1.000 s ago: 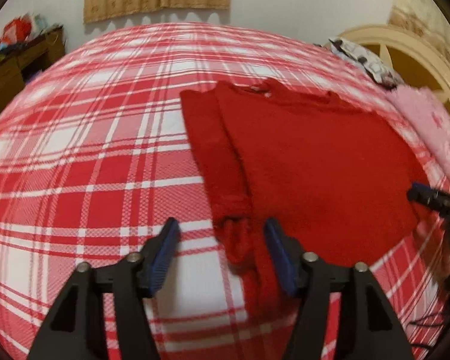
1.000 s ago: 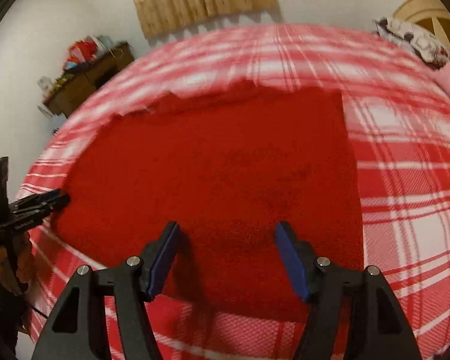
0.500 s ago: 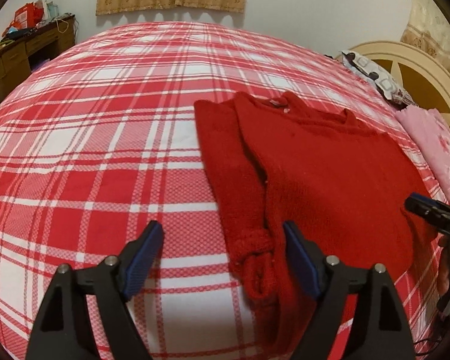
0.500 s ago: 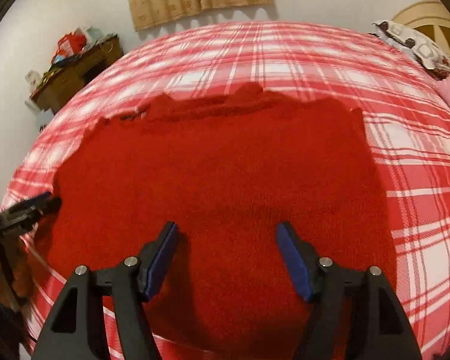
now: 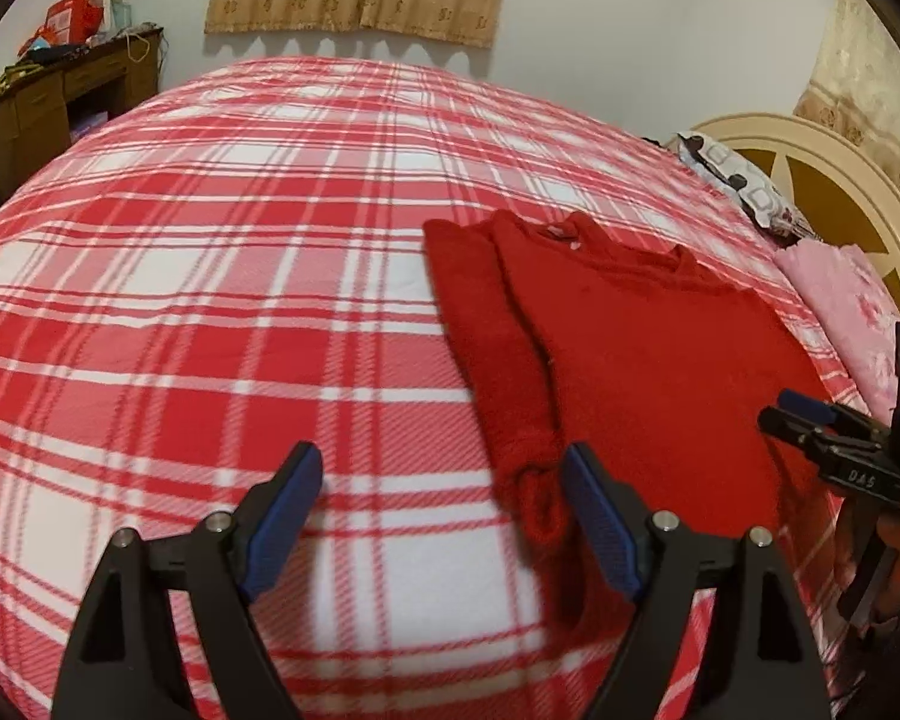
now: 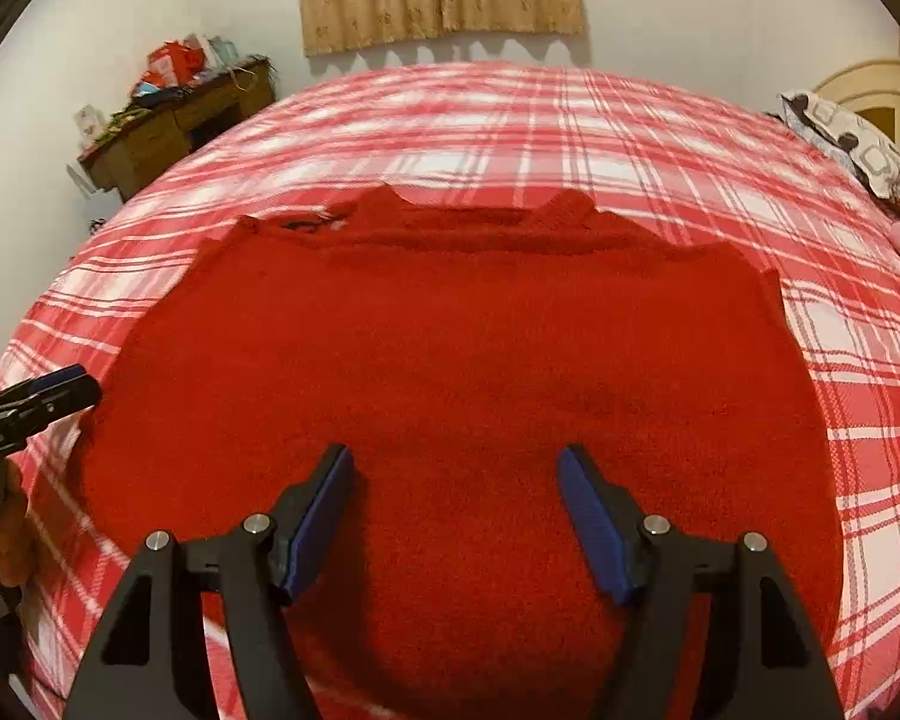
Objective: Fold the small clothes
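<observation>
Red sweater (image 5: 642,360) lay flat on the bed (image 5: 210,312), front/back spread w/ neckline toward the far side, hem toward the camera. One sleeve (image 5: 498,372) was already laid straight down along the body's edge, cuff bunched near the hem, prob. so the garment makes a tidy rectangle before the next fold.

Left gripper (image 5: 441,516) hovered over the bed just beside that sleeve cuff; fingers (image 5: 288,510) spread wide, nothing between them but plaid sheet, cuff close to the right-side finger, not pinched. Right gripper (image 6: 456,510) hung over the lower middle of the sweater (image 6: 450,372), fingers wide apart too, no cloth gripped; can't tell if tips touched the knit.

Both pointed down at a slant toward the hem end, one per side, looks like positioning for a two-handed grab of the hem or side edge, my read only. Task seemed early-mid: one sleeve in, body not yet folded.

Pink cloth (image 5: 840,300) and patterned pillow (image 5: 738,186) sat by the headboard (image 5: 858,180), well apart from the work area. Cluttered desk (image 5: 42,102) at the wall.
</observation>
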